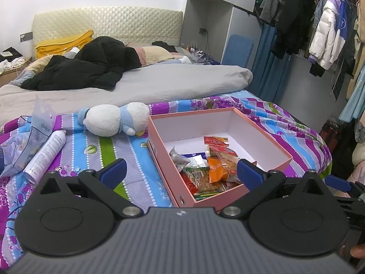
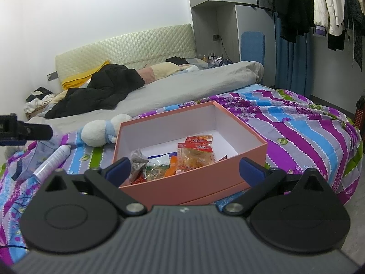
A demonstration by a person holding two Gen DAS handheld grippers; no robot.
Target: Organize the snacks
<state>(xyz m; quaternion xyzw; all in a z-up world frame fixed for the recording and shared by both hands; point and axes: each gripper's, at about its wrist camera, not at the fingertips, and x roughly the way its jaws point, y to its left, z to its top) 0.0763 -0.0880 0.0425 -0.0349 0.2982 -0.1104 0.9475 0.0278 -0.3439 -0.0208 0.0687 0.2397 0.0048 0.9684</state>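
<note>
Two grippers: both held low over the patterned bedspread [image 1: 95,157], both pointed at the pink box [image 1: 269,146]
Left gripper [image 1: 181,171]: fingers spread wide and released, holding nothing; its blue pads [image 1: 114,171] sit apart, one over the bedspread, the other over the near corner of the box
Right gripper [image 2: 184,171]: fingers likewise spread and empty, the box's near wall lying between the two pads [image 2: 251,170]
Pink box: open, no lid on it, resting on the bedspread just ahead of both sets of fingertips
Snack packets [image 1: 205,169]: piled loosely in the near end of the box, between the left fingertips and slightly ahead of them; the far end of the box floor shows bare white
Top packets: a clear one with a red label [image 2: 196,155] lies across the heap, an orange one [image 1: 215,169] beside it, a dark crinkled one [image 2: 136,162] toward the left finger of the right gripper
Plush toy [image 1: 114,119]: white and pale blue, lying on its side beyond the left finger, touching the box's far left corner
Spray can [image 1: 45,155]: white, on its side, outside the left finger and well apart from the box
Clear plastic bag [image 1: 41,118]: crumpled, just past the can
Grey duvet [image 1: 148,84]: far beyond all the fingertips, a black coat [image 1: 91,64] heaped on it
</note>
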